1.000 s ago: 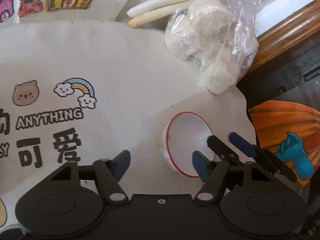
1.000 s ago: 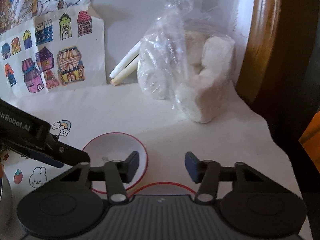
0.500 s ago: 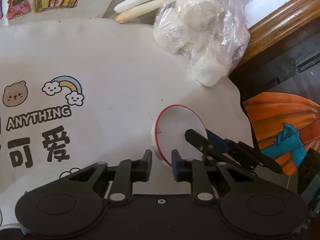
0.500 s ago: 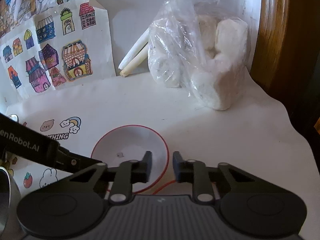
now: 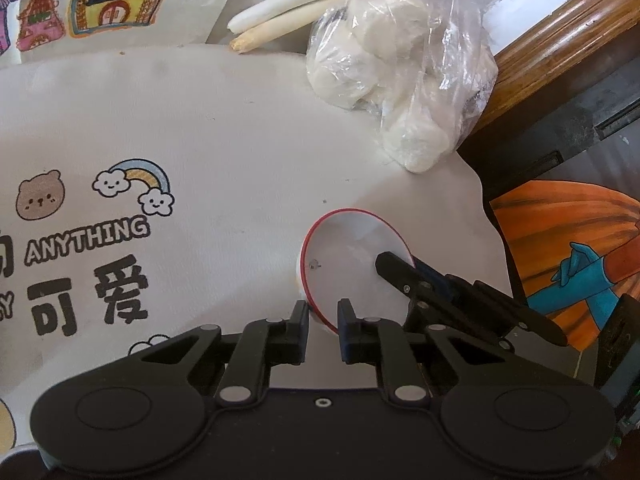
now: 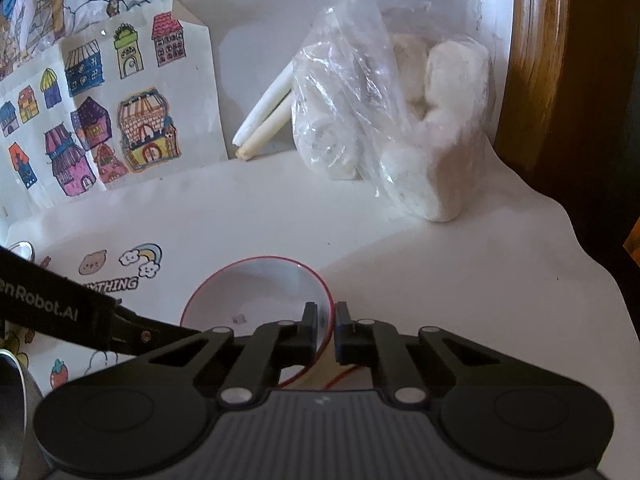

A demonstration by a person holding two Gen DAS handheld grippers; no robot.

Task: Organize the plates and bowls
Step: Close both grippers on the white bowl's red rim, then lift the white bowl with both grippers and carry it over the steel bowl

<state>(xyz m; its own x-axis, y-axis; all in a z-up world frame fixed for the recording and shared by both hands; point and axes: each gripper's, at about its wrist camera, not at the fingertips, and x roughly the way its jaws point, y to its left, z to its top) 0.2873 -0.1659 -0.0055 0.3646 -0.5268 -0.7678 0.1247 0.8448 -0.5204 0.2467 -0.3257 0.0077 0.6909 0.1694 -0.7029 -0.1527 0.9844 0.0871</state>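
A white bowl with a red rim [image 5: 348, 264] sits on the white printed tablecloth [image 5: 224, 128] near the cloth's right edge. My left gripper [image 5: 323, 320] is shut on the bowl's near rim, which passes between its two black pads. My right gripper [image 5: 394, 266] comes in from the right and clamps the opposite rim. In the right wrist view the bowl [image 6: 256, 296] lies just ahead, with the right gripper [image 6: 326, 320] shut on its red rim. The left gripper's finger [image 6: 132, 326] reaches in from the left. A second thin red rim line [image 6: 342, 376] shows under the right fingers.
A clear plastic bag of white lumps [image 5: 400, 80] lies behind the bowl by a wooden frame [image 5: 560, 28]. Two white sticks [image 5: 312, 4] lie at the back. A metal bowl's edge [image 6: 16, 400] shows at lower left. The cloth drops off at the right [image 6: 592, 280].
Both grippers went from wide open to shut on the bowl's rim, the left on the near side and the right on the far right side. The bowl has shifted slightly.
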